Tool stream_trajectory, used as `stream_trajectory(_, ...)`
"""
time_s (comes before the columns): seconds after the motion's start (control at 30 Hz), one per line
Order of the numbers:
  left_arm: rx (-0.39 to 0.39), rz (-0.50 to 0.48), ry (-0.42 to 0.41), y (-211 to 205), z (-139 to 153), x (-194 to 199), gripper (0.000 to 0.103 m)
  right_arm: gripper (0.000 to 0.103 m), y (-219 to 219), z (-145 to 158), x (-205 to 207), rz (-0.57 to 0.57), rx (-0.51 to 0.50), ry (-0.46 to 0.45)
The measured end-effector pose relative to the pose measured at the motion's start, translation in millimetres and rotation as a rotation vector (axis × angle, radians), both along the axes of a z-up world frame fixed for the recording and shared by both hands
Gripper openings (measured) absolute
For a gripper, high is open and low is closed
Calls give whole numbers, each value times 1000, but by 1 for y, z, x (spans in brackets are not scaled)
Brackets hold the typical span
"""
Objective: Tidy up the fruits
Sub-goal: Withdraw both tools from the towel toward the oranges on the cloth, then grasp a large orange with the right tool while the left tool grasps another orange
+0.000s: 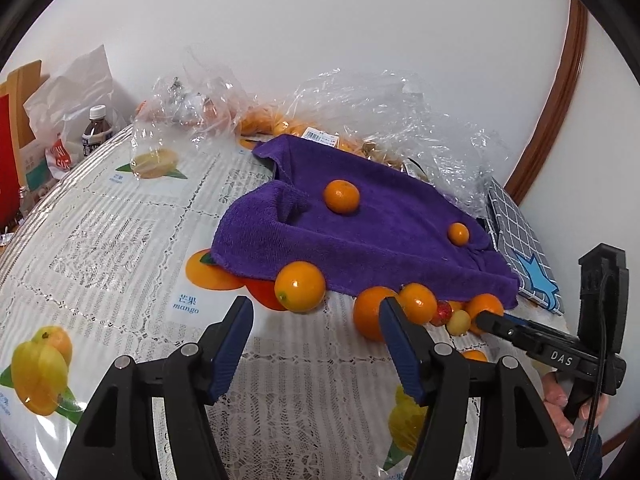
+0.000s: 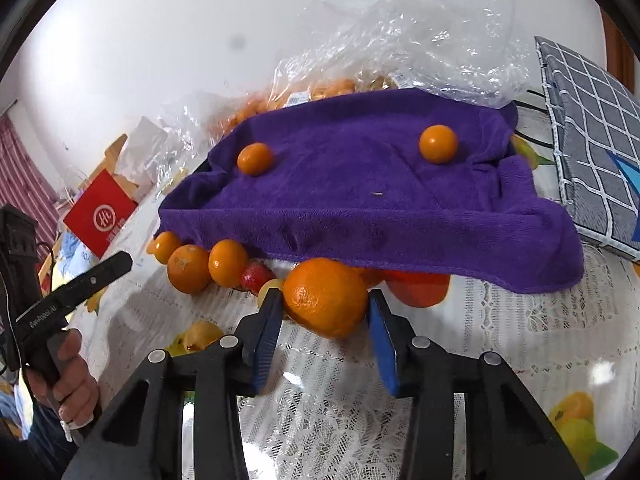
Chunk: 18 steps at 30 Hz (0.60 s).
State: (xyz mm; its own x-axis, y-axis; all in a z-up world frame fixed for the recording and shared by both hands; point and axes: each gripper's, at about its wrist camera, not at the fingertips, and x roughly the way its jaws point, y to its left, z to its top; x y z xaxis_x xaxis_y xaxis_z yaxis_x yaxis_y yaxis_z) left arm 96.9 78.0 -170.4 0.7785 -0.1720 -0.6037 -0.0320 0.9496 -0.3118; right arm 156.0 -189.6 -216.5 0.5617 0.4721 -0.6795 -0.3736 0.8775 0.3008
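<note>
Your worktop (image 1: 120, 240) wears a lace cloth printed with fruit, a purple towel (image 1: 380, 232) draped at its middle. Your left gripper (image 1: 316, 344) hangs spread wide over bare cloth, holding nothing. Only the right wrist view shows your right gripper (image 2: 322, 332), fingers (image 2: 266, 332) flanking a large orange (image 2: 326, 298) at the towel's front edge; whether they touch it is unclear. Crumpled plastic bags (image 1: 380, 112) blur the fruit behind.
</note>
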Motion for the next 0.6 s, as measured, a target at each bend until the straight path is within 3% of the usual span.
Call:
stream_trajectory(0.23,16,6,5,-1,-1,0,63,43,-17,9,-15,-89,-7,-65)
stream_trajectory(0.43,9,9,0,0,-1,-1,63,43,-40,7,-21,-208,8,-46)
stream_trajectory(0.6,-28,-58,4,-3,-1,5,63,43,-38,7,-22,-224,-26,-52)
